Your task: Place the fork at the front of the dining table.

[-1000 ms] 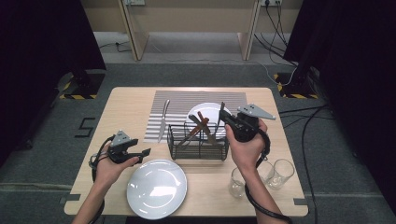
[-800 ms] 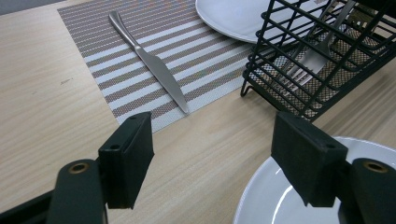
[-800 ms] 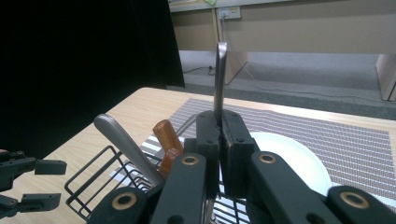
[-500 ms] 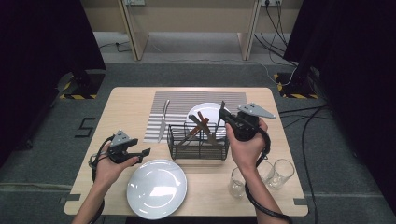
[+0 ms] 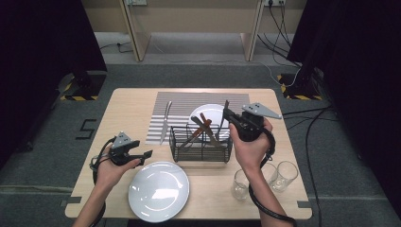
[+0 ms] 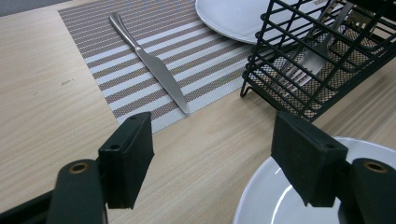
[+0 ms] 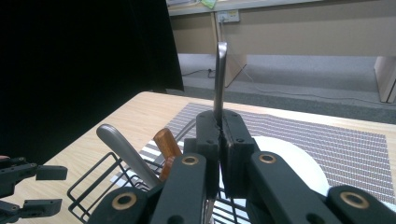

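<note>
1. Right gripper [image 5: 228, 118] was clamped tight on a metal handle [image 7: 219, 74], the handle standing upright above the jaws. Which utensil it was I could not tell; its working end was hidden below the jaws. It hung above the right end of the basket [image 5: 201, 146].
2. Left gripper [image 5: 142, 155] was spread wide with nothing between its pads, hovering low over the table [image 5: 127, 106] at near left, just left of the near plate [image 5: 158, 191].
3. Done, judging by the layout: mat [image 5: 177, 106] down, far plate [image 5: 208, 113] on it, knife [image 6: 152, 67] lying along the mat's left side.
4. In hand: that one piece, probably on its way out of the basket and not yet placed.
5. Left: a fork [image 6: 313, 56] and a brown wooden handle [image 7: 167, 142] leaned in the basket. The near plate sat off the mat at the near edge. Two glasses [image 5: 262, 179] stood near right, untouched.
</note>
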Motion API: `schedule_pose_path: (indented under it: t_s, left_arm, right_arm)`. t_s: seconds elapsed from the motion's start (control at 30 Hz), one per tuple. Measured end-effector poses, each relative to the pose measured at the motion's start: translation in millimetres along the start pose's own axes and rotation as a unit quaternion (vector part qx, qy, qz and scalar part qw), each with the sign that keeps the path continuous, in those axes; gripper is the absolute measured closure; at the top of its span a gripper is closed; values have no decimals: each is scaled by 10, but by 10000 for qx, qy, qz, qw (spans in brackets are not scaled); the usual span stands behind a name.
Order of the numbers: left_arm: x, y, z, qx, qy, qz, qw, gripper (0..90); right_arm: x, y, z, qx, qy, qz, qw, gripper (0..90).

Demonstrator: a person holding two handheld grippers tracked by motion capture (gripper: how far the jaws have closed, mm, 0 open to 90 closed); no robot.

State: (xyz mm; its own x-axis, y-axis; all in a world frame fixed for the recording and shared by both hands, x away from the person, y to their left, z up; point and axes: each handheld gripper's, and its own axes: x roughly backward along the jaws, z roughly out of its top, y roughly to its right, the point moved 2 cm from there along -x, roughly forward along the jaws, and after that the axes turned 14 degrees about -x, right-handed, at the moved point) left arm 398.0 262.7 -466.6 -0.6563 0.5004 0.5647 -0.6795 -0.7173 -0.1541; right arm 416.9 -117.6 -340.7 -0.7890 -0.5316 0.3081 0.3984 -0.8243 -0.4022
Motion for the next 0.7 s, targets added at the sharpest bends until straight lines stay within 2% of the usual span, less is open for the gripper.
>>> schedule_pose_path:
  t_s: [0.33,0.7]
  left_arm:
    - [0,-1,1,-3,-1,-3,10000,290]
    - [-2,1,3,-17,-9,-12,10000,290]
  right_arm:
    - [12,-18,16,46,19,-57,10000,874]
    - [17,-33,45,26,52,-9,10000,874]
